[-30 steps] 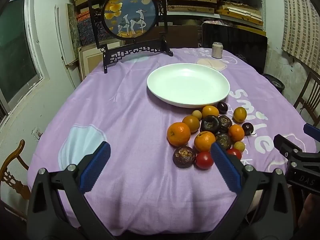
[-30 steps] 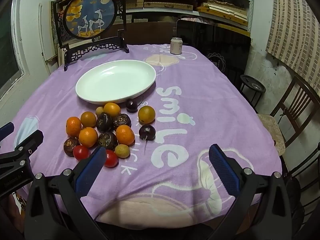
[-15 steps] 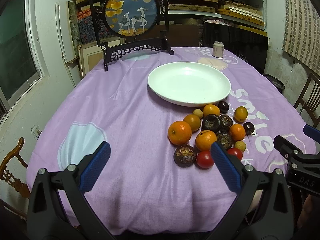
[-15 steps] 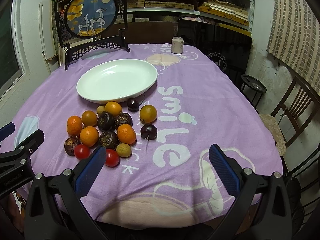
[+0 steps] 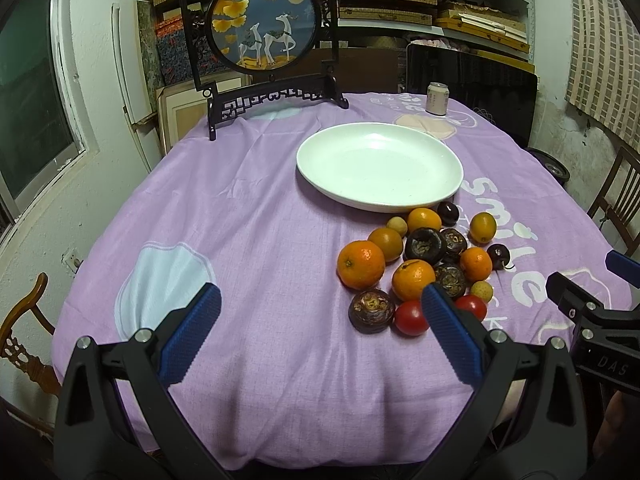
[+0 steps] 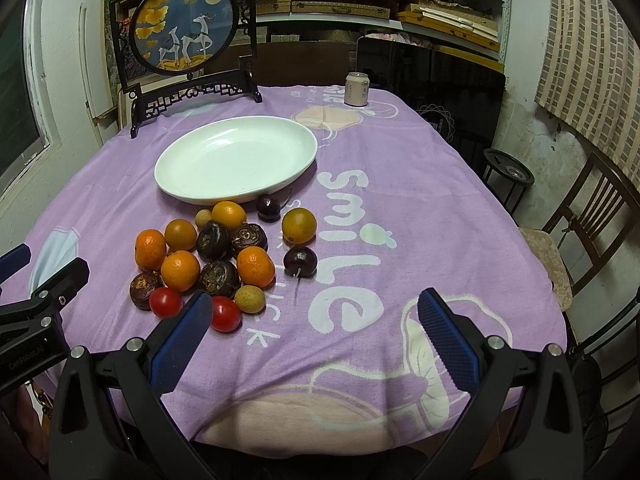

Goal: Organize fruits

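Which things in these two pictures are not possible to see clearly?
- Small beige drink can: label print too small, both views.
- One red cherry tomato: partly behind the left gripper pad, left view.
- Right gripper: cut by the frame edge in the left view.

Fruit pile (image 5: 424,264) sat at my 1 o'clock, plate (image 5: 380,168) just behind it, can (image 5: 437,98) at 12 beyond.
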A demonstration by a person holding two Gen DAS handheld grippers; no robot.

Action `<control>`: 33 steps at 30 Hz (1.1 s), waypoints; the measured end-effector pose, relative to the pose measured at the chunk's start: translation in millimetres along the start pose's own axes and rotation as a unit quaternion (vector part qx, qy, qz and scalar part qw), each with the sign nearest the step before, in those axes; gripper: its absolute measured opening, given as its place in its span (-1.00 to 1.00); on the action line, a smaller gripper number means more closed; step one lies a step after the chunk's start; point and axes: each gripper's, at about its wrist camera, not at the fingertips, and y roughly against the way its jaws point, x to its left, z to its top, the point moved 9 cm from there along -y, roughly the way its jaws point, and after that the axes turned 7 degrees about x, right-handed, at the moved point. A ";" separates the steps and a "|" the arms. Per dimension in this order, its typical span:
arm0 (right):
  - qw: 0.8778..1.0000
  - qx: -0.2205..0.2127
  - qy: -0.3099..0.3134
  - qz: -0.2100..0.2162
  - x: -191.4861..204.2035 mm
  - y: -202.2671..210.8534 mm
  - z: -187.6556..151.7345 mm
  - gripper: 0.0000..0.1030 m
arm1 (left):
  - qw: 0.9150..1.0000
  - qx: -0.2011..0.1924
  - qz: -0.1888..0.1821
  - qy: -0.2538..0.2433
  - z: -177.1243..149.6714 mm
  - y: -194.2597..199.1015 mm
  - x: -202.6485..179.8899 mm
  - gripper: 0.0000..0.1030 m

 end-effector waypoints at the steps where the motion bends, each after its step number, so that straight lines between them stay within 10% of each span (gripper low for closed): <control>1: 1.000 0.000 0.000 0.000 -0.1 0.0 0.1 0.97 | 1.000 0.000 0.000 0.000 -0.5 -0.5 0.1 0.96; 33: 1.000 0.003 0.002 0.002 3.7 -3.0 -1.7 0.97 | 1.000 0.002 -0.002 0.003 -4.0 -4.2 1.9 0.96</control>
